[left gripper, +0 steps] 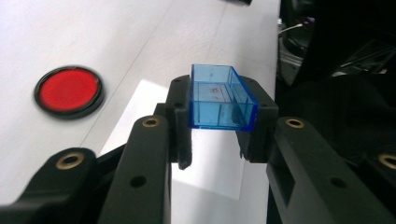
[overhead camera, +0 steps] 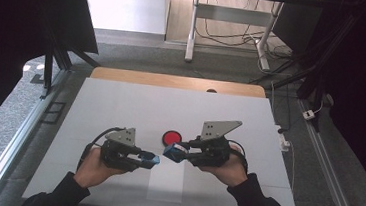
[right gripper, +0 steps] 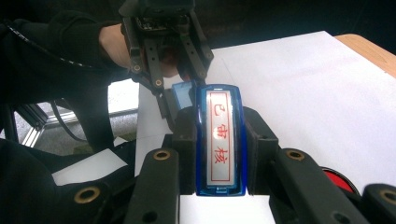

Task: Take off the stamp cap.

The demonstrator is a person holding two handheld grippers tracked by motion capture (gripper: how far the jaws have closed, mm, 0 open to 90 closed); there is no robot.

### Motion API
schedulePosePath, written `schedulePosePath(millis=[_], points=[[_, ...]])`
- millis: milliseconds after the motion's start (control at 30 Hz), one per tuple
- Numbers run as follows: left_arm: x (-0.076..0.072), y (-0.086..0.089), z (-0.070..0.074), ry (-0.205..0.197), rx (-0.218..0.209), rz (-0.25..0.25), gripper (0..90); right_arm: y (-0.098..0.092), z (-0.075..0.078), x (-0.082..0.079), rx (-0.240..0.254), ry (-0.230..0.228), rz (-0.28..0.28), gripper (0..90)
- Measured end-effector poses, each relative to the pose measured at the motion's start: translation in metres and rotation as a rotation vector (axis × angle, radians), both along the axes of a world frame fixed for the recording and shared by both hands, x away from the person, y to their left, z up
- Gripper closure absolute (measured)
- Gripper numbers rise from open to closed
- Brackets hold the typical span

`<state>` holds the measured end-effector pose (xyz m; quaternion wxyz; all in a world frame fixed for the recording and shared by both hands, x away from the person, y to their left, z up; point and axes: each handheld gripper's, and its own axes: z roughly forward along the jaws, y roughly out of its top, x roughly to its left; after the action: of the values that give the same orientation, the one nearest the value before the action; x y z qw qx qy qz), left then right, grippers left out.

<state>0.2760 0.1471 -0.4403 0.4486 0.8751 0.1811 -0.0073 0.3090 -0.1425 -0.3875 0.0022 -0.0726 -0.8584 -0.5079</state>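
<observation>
A white-covered table with a wooden far edge stands on grey carpet, a round red pad in a black ring lying near its middle. From the left, the left gripper is held level and points right, its black jaws pinching a clear blue plastic cap, a hollow rectangular shell. Just to its right, nearly tip to tip above the table, the right gripper points left and clamps a glossy blue stamp body whose white face bears red characters.

Table wide open fwd & both sides; just red disc behind the tongs
</observation>
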Motion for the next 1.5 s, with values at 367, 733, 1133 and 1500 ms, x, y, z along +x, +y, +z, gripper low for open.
schedulePosePath(millis=[367, 733, 1133, 1500], points=[[-0.014, 0.02, -0.001, 0.026, -0.008, 0.069, 68.8, -0.001, -0.002, 0.001, -0.001, -0.01, -0.033, 70.5], [-0.035, 0.044, -0.01, 0.003, 0.017, 0.198, 68.6, -0.001, -0.004, 0.003, -0.022, -0.014, -0.067, 70.5], [-0.06, 0.071, -0.017, -0.004, -0.022, 0.317, 68.5, 0.001, -0.006, 0.003, -0.036, -0.029, -0.085, 70.4], [-0.078, 0.094, -0.023, 0.01, -0.024, 0.422, 68.5, 0.0, -0.006, 0.003, -0.049, -0.035, -0.111, 70.5]])
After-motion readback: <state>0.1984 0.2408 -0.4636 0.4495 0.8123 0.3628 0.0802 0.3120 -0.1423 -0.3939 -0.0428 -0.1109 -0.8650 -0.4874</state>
